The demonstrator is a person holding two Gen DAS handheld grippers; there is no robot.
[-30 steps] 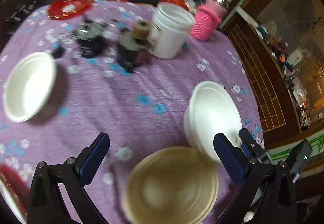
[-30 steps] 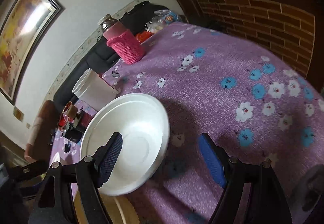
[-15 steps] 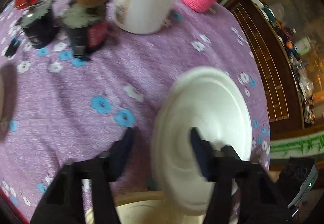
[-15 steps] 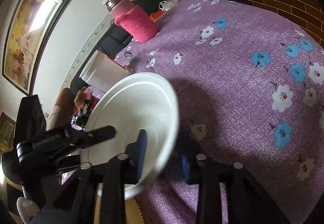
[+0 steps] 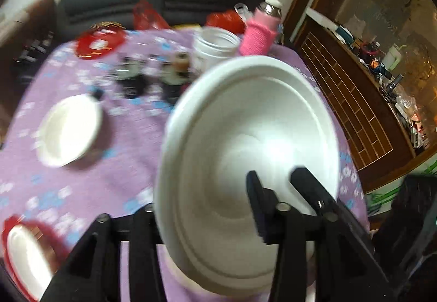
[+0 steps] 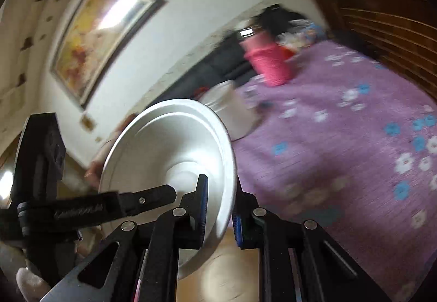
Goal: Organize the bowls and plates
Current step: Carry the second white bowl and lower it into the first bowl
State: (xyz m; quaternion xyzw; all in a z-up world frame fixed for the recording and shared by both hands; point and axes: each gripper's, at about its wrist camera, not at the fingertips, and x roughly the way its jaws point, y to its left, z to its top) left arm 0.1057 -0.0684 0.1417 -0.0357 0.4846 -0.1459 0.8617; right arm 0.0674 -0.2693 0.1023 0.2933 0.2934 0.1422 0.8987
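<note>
Gripping white bowl (image 6: 174, 143) rim – right tool (image 6: 220, 206) closing, left tool (image 5: 202, 209) opening.

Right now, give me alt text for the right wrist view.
The right claw pinches the rim of a tilted white foam bowl, its jaws closing, while the left claw's finger reaches into the bowl. Behind lies a purple flowered tablecloth with a pink knitted-sleeve bottle.

Two wrist views — both close on one white bowl (image 5: 245, 138)

Left looks down over the purple table (image 5: 82, 179); right looks flatter across it toward the wall — sharing bowl (image 6: 169, 149) and table (image 6: 341, 138).
</note>
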